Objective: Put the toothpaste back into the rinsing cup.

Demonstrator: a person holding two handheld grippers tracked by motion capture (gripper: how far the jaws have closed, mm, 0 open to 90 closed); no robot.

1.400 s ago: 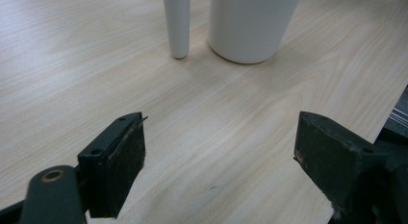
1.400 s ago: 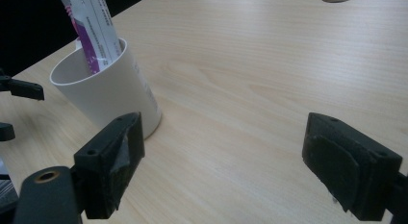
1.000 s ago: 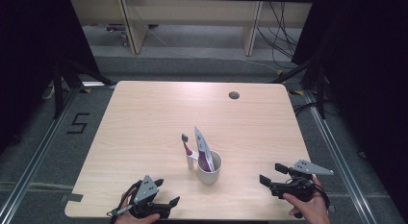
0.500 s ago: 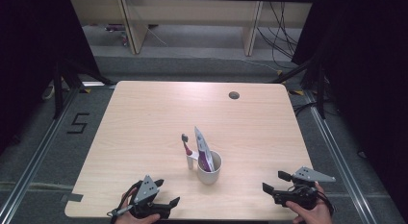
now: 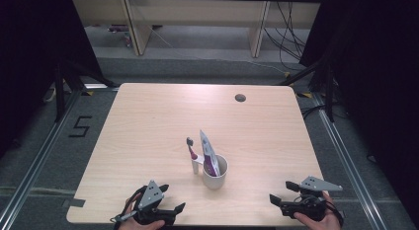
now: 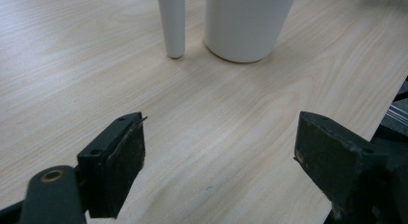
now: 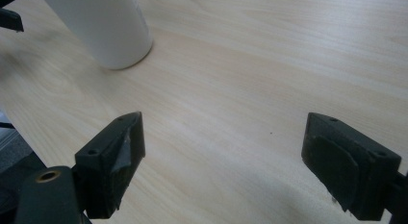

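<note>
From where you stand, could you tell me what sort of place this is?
Probably a lab or recording workspace rather than a home: a bare wooden table with a cable hole stands between black curtains, loose cables trail on the floor behind, and a taped number 5 marks the floor.

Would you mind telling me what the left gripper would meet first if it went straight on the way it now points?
Probably the white cup. The left gripper hangs open over bare table, the cup just right of its centre line and the white toothbrush holder beside it just left; depth is unclear, so either could come first.
</note>
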